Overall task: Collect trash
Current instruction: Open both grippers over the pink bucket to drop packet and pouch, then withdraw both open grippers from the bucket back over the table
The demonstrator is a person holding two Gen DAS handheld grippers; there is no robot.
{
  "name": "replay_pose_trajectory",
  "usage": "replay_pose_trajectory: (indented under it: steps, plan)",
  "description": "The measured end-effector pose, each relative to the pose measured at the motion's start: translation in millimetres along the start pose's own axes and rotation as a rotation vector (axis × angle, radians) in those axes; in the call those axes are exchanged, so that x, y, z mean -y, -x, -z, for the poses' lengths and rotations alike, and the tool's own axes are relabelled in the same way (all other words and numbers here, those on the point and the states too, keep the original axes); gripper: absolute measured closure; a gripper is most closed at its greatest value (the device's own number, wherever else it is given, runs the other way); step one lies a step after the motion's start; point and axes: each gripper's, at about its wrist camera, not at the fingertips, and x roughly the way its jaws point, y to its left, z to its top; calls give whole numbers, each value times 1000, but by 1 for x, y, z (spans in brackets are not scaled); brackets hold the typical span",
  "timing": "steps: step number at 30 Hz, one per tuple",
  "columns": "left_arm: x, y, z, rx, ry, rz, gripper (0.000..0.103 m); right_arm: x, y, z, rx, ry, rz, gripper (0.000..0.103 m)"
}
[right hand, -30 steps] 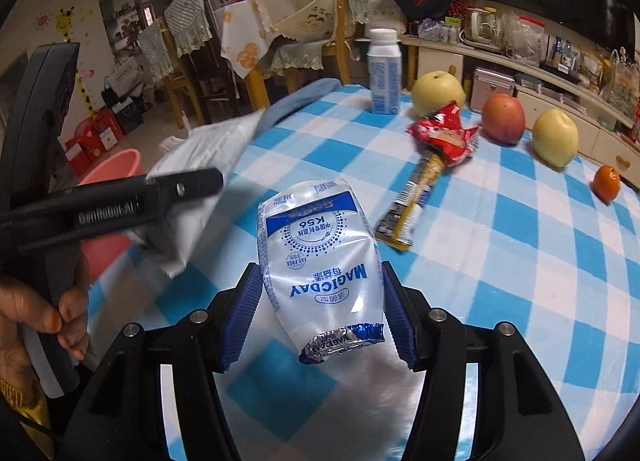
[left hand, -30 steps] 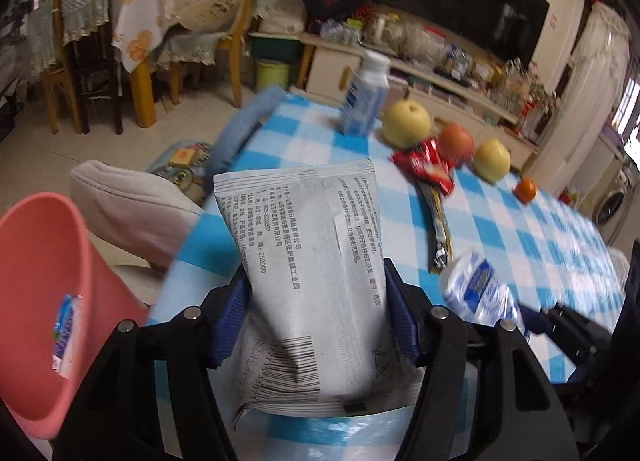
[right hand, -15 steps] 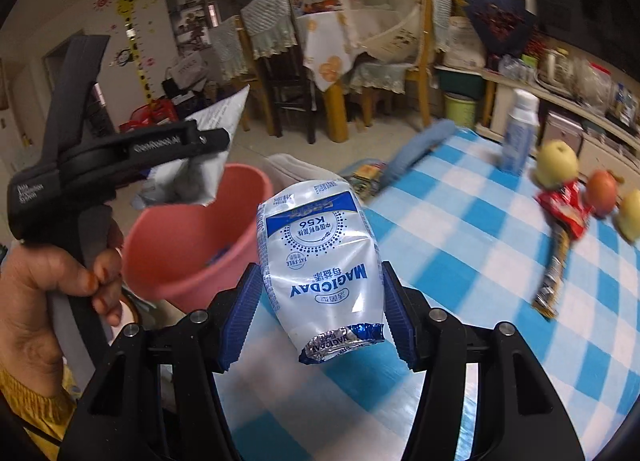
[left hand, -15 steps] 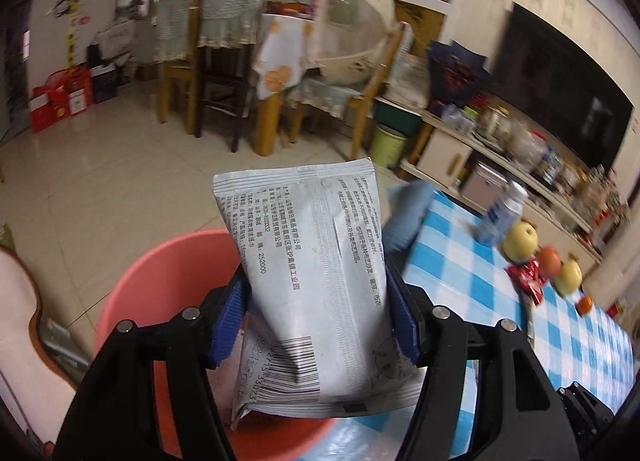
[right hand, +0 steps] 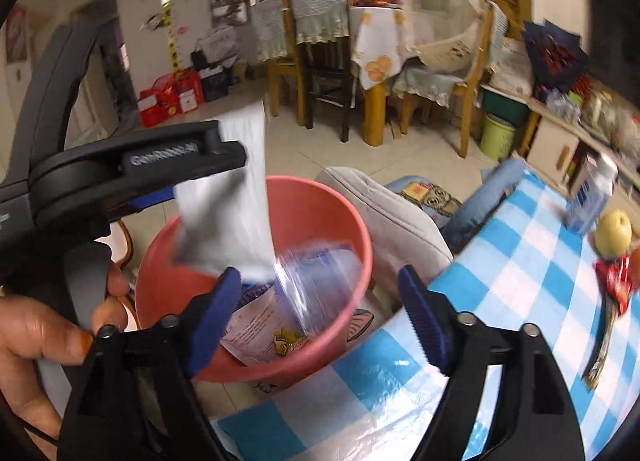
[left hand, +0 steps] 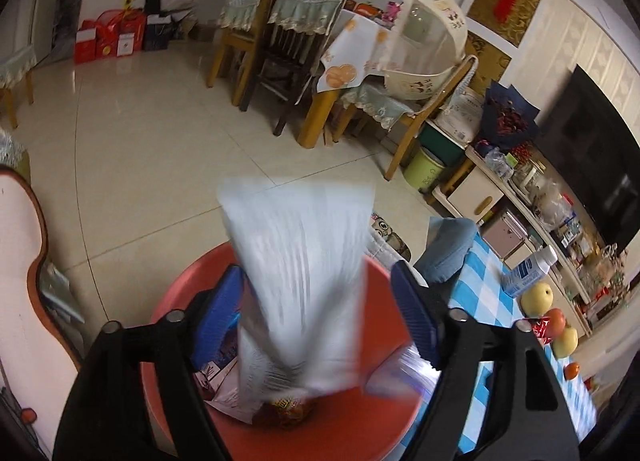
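Note:
A pink bucket stands on the floor beside the blue-checked table. My left gripper is open above it; the grey printed packet is blurred, dropping into the bucket. My right gripper is open over the bucket's near rim; the blue-and-white milk pouch is blurred, falling into the bucket. Other wrappers lie at the bucket's bottom.
On the table are a red wrapper, a long dark wrapper, a white bottle, and fruit. A cushioned chair stands behind the bucket. A dining table with chairs stands further back.
Both grippers moved over the bucket and opened. The grey packet and the milk pouch left the jaws and are falling into the bucket.

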Motion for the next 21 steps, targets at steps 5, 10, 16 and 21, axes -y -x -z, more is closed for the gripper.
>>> replay_pose_trajectory:
  steps: [5,10,16,21]
  plan:
    - [10,2,2,50,-39,9,15,36,17,20,1,-124,42,15]
    - [31,3,11,70,-110,66,15,62,32,45,-12,-161,87,15]
    - [70,8,26,115,-212,205,14,94,44,87,-52,-214,137,12]
    - [99,5,40,95,-289,251,14,121,57,107,-78,-286,149,6]
